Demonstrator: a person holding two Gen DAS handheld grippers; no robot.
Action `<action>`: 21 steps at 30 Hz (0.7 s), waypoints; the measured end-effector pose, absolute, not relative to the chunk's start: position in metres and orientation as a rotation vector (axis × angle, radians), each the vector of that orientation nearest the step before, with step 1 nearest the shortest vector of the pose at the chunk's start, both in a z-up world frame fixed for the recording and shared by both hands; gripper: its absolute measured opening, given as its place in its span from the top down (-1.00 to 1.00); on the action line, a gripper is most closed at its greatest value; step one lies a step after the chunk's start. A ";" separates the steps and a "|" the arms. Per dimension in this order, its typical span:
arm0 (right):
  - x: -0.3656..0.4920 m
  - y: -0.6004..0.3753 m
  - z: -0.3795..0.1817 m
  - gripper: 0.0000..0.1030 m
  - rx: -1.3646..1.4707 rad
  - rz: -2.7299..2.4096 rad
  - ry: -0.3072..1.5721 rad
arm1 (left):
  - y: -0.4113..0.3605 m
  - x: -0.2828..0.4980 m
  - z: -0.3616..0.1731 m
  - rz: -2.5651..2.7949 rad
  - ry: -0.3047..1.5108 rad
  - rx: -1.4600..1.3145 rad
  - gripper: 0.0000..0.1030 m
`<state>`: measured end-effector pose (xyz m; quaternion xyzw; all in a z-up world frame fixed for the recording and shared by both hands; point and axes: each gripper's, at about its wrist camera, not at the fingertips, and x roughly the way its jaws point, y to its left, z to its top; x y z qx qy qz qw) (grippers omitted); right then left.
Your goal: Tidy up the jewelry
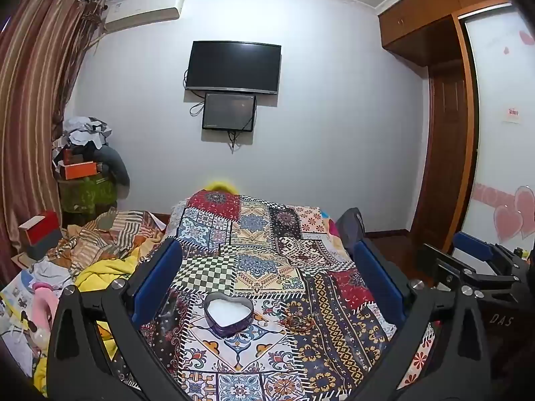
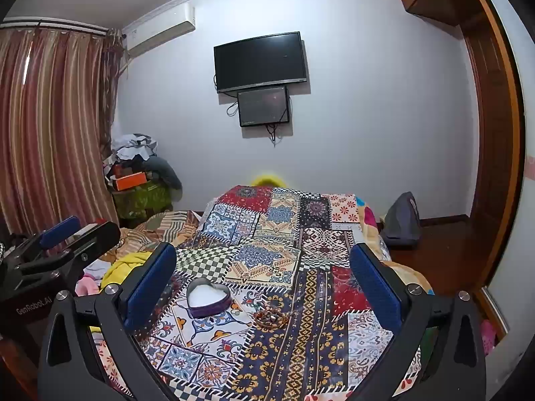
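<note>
Left wrist view: we find the left gripper (image 1: 267,280) held above the patchwork cloth (image 1: 260,234), its blue-padded fingers (image 1: 157,280) spread wide apart with nothing between them. The heart-shaped box (image 1: 228,314) sits on the cloth, lidless, with a dark purple wall and a white interior; we see nothing inside it. Just right of the box lies the jewelry (image 1: 297,322), a small brownish beaded coil, hard to pick out against the pattern and not touching the box. The right gripper (image 1: 474,260) shows at the far right of the box, side-on; we cannot tell its spread from here.

Right wrist view: the right gripper (image 2: 264,284) also stands with its blue fingers (image 2: 374,284) wide apart and empty. The heart-shaped box (image 2: 208,298) lies near the left finger. The jewelry (image 2: 270,317) rests to the right of and nearer than the box, close beside it: reddish-brown beads with something pale at the centre. The left gripper (image 2: 63,237) appears well left of the box. A television (image 2: 260,61) hangs on the wall beyond the box.
</note>
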<state>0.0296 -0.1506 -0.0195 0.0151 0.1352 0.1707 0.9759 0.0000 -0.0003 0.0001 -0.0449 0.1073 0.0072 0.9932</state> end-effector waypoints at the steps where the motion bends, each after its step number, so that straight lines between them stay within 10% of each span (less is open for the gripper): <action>1: 0.029 -0.151 -0.019 -1.00 0.031 0.344 0.271 | 0.000 0.000 0.000 0.017 0.216 -0.092 -1.00; 21: 0.029 -0.150 -0.019 -1.00 0.035 0.344 0.271 | -0.001 0.002 -0.003 0.018 0.224 -0.076 -1.00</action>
